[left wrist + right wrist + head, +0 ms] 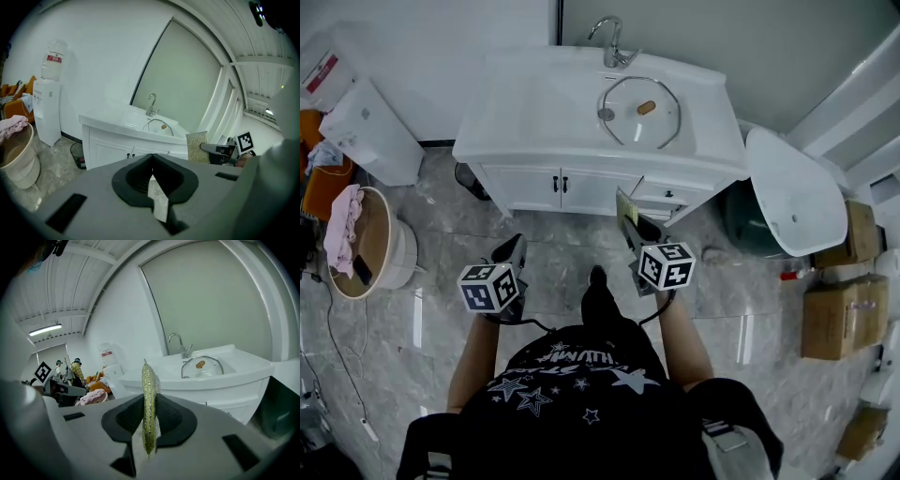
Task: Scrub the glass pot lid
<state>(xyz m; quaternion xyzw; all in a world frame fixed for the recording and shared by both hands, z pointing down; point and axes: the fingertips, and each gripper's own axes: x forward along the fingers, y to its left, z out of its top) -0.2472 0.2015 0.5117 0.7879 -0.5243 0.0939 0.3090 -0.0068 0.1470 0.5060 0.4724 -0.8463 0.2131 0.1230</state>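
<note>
In front of a standing person, across a stretch of marble floor, a white desk with cupboard doors held a sink under a curved tap. The glass pot lid lay in that sink, dome up, with its small tan knob on top, well apart from both claws.

The right claw was clamped on a thin, glittery green-gold scrubbing pad, held on edge with its top standing above the jaws. The left claw was closed with its jaws together and nothing between them.

The lid looked rigid, fairly heavy for its size and breakable, and it would probably be slippery once wet. Its metal rim or its knob seemed the safest places to take hold, most likely with the empty left claw, leaving the pad free to work across the glass. Pressing hard on one edge could tip or skid it against the hard basin.
</note>
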